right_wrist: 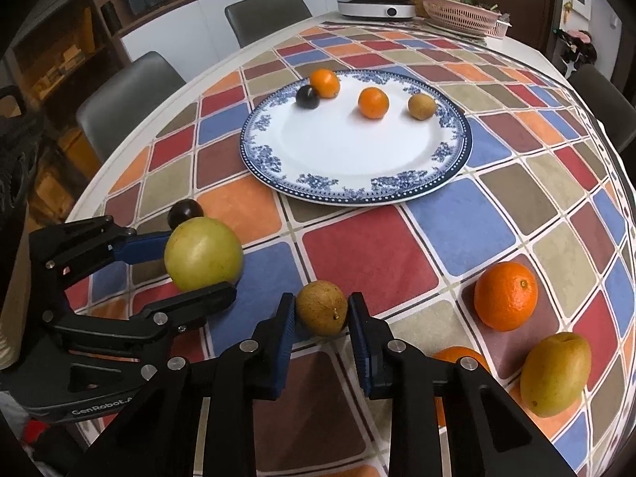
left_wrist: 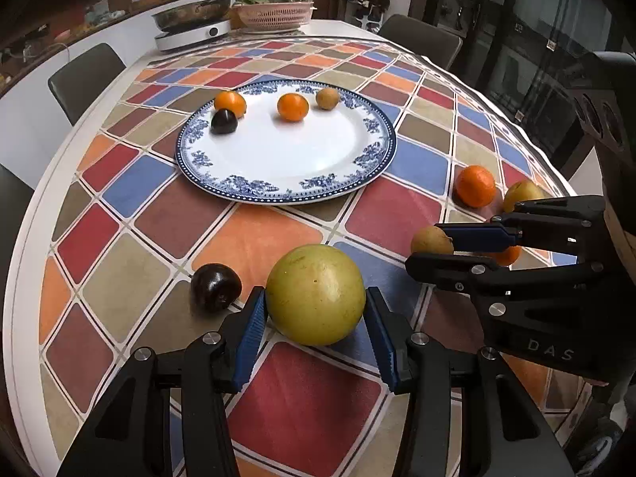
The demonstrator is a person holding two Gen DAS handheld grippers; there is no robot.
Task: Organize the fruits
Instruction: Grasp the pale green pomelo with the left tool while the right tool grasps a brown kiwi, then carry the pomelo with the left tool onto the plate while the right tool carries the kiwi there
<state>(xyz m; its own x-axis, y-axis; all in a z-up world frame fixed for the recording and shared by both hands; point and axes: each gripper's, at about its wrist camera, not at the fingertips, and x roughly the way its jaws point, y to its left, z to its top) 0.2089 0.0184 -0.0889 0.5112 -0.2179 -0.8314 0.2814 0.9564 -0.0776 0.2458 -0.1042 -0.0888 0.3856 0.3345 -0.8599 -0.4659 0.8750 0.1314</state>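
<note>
My left gripper is shut on a large yellow-green round fruit that rests on the checkered tablecloth. Seen from the right wrist, that fruit sits between the left gripper's fingers. My right gripper is shut on a small brown fruit, also low on the cloth. A blue-rimmed white plate beyond holds two oranges, a dark plum and a small brown fruit. Loose on the table are a dark plum, an orange, a yellow-green mango-like fruit and a partly hidden orange.
At the table's far end stand an induction cooker with a pan and a pink basket. Grey chairs line the left side. The table edge curves close on the left.
</note>
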